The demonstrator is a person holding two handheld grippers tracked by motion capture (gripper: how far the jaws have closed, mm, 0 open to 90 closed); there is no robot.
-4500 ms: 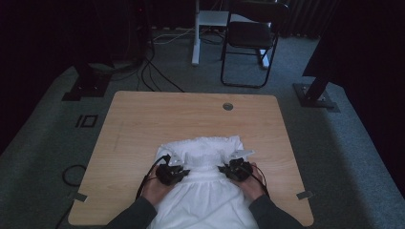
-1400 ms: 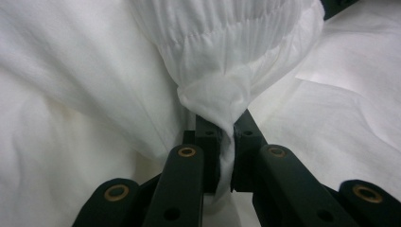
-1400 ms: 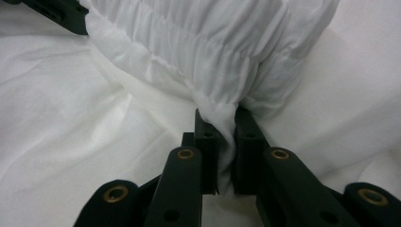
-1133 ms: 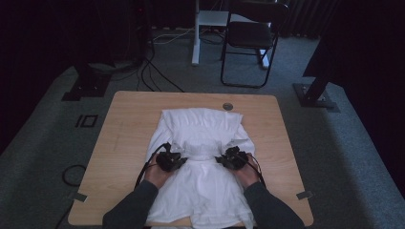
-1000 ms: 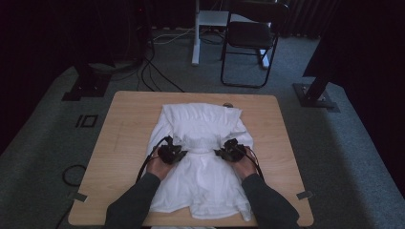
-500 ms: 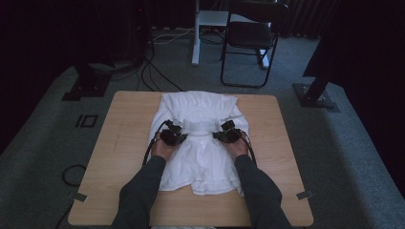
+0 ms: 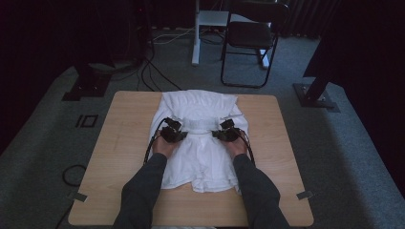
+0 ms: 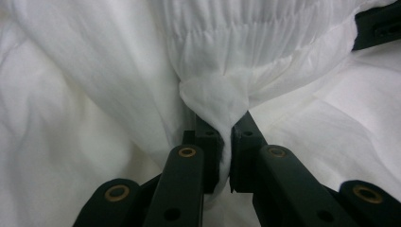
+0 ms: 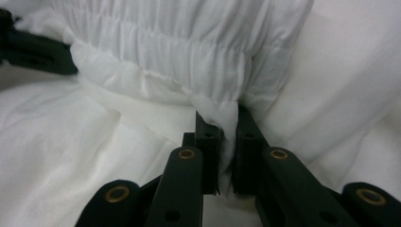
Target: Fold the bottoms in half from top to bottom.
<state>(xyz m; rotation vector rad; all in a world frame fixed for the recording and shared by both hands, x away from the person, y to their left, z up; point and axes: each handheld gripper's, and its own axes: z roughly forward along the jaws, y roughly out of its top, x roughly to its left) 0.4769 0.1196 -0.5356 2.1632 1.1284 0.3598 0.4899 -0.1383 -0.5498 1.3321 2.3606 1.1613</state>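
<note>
While both forearms reach in from the near edge of the wooden table, a white garment is seen spread across the middle of it, with its far part lying at the far edge and its ruffled hem lying nearer the person. At the left, the left gripper is held over the garment's gathered band, and its jaws are pinched tight on a bunch of the white cloth; in the left gripper view that fold is squeezed in the narrow slit between the two black jaws, with the pleated band fanning out above it. Between the two grippers, the elastic band is stretched as a short ridge across the garment. At the right, the right gripper is set on the other end of the same band, and its jaws are likewise clamped on cloth, as the right gripper view shows. Beyond the table, a dark chair is seen on the grey carpet.
</note>
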